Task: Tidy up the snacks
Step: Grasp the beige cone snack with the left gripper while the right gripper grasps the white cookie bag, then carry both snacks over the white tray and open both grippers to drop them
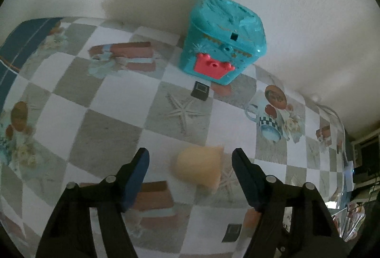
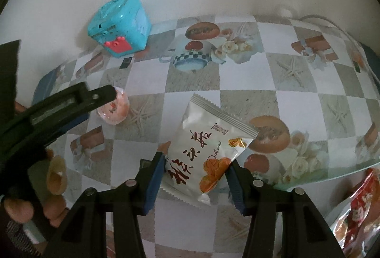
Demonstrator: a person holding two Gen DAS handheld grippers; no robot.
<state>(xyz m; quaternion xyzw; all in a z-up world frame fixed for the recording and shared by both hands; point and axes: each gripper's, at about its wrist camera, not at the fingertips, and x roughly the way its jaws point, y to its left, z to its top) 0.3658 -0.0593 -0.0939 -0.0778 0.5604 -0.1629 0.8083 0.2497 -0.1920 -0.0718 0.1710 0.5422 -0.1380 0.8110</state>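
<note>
Right gripper (image 2: 193,177) fingers clamped on white snack packet (image 2: 209,151), lifted near tabletop's (image 2: 249,87) front edge. Left gripper (image 1: 190,177) fingers apart around orange jelly cup (image 1: 199,167), not touching. Centre it, then squeeze gently; teal box (image 1: 223,42) sits against back edge.

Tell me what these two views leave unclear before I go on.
- Peach snack, left wrist view: motion-blurred, label unreadable.
- Same snack, right wrist view: left gripper's finger covers part.
- Red packets, right wrist view: cut off by the edge.
- Teal box: closed, contents hidden.
</note>
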